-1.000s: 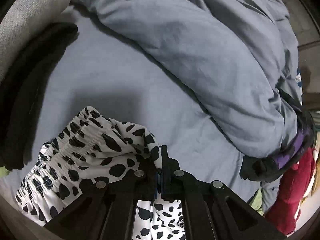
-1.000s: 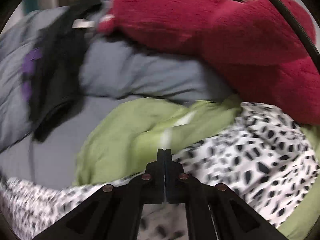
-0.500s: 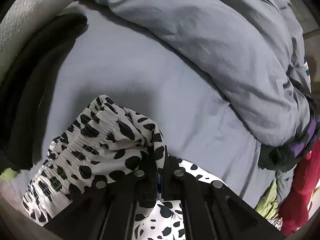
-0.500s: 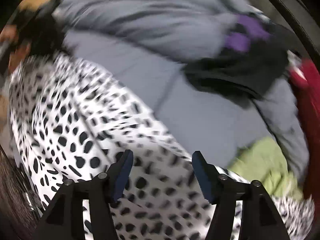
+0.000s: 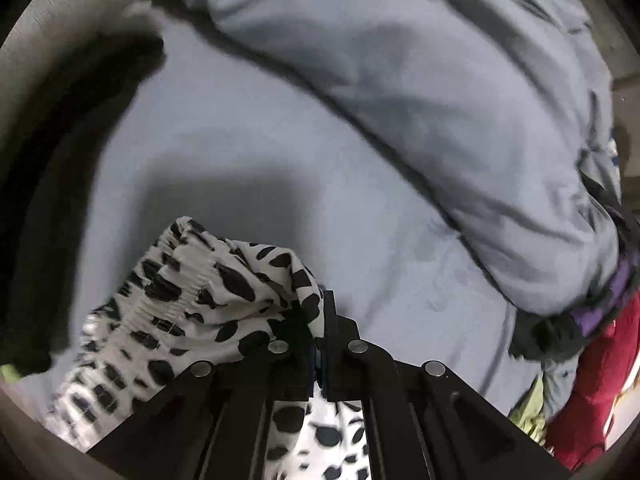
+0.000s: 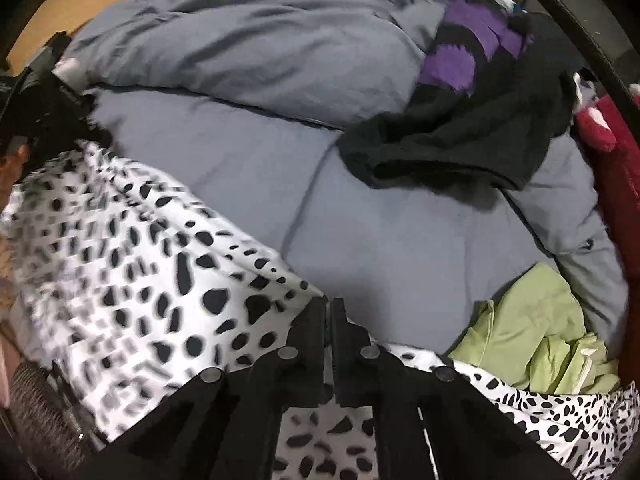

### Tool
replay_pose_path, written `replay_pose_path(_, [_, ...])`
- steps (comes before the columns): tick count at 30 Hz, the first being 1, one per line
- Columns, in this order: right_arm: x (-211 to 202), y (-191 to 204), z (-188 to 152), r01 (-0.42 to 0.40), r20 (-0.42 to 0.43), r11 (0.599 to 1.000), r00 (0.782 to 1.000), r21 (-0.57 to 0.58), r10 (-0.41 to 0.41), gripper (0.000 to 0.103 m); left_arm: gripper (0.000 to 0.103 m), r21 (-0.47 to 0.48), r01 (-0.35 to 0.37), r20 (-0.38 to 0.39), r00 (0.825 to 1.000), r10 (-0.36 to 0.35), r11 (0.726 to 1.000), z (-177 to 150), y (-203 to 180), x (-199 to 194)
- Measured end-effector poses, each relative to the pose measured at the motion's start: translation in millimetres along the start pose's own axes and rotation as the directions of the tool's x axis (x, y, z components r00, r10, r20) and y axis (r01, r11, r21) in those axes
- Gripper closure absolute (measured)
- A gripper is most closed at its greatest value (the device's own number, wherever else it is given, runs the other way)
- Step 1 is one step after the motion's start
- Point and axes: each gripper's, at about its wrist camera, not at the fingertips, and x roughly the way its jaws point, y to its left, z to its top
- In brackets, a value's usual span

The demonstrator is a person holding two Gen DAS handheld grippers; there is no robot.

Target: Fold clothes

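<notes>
The spotted cloth (image 6: 132, 280) lay near on the grey bed (image 6: 380, 248), white with black spots and one stretchy, bunched edge. The left gripper (image 5: 323, 320) pinched that edge tight. The right gripper (image 6: 329, 320) had just snapped closed on another edge (cloth between its fingers). Next, I think, both must pull it flat, then fold.

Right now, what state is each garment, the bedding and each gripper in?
Left gripper: shut on the spotted garment's gathered waistband.
Right gripper: shut on the spotted garment's edge.
Spotted garment: spread out, not yet folded.
Grey duvet: bunched up along the bed.
Black and purple garment: crumpled, unfolded.
Green garment: crumpled.
Red garment: heaped, mostly out of view.
</notes>
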Motion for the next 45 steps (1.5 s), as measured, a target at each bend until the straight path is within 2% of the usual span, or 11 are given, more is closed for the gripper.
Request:
replay_pose_path(3, [25.1,0.4,3.4,0.132,-0.007,0.991,0.991,0.012,-0.132,0.098,0.091,-0.070,0.089,0.003,0.996,-0.089,0.994,-0.7,11.6,2.5])
replay_pose_path(5, [32.1,-14.2,-1.4,0.118,-0.039,0.988,0.993,0.100,-0.114,0.067,0.071,-0.077,0.190,0.022,0.982,-0.189,0.979,-4.1,18.2,-6.6])
replay_pose_path(10, [-25.1,-5.5,-21.8,-0.110,0.152,0.979,0.985,0.173,0.084,0.068,0.048,0.113,0.417,0.173,0.886,-0.431,0.902,-48.3,34.2,-79.9])
replay_pose_path(15, [-44.8,61.4,-15.4,-0.319,0.221,0.947,0.927,0.044,0.302,0.069,0.056,0.366,0.289,0.307,0.860,-0.408,0.885,-98.5,46.4,-116.6])
replay_pose_path(20, [5.6,103.3,10.2,-0.243,0.037,0.966,0.970,0.090,0.241,0.069,0.088,0.417,-0.045,0.187,0.982,-0.038,0.908,-101.6,68.0,-69.4])
replay_pose_path(25, [38.5,74.5,42.2,-0.098,-0.006,0.960,0.995,0.263,0.104,0.071,0.101,0.265,0.063,0.084,0.993,-0.088,0.962,-63.8,100.8,-68.0])
replay_pose_path(27, [27.3,69.9,42.9,-0.050,-0.005,0.959,0.999,0.280,0.054,0.069,0.101,0.261,-0.036,0.161,0.987,-0.006,0.965,-71.2,94.0,-90.2])
replay_pose_path(29, [-1.8,79.7,29.6,-0.125,0.067,0.965,0.991,0.229,0.113,0.068,0.101,0.302,-0.047,0.215,0.976,-0.020,0.952,-82.8,78.6,-110.8])
replay_pose_path(33, [-44.6,113.5,-22.9,-0.358,0.151,0.924,0.929,0.134,0.338,0.069,0.101,0.420,0.156,0.025,0.983,-0.184,0.894,-108.0,49.0,-97.8])
replay_pose_path(38, [-32.1,123.4,-89.9,-0.358,0.058,0.913,0.934,0.195,0.354,0.070,0.101,0.393,0.030,-0.056,0.998,-0.009,0.919,-124.6,59.9,-46.6])
replay_pose_path(45, [-68.3,118.0,-111.6,-0.402,0.161,0.889,0.914,0.221,0.373,0.068,0.101,0.436,0.100,-0.048,0.995,-0.088,0.894,-89.5,6.3,-72.1])
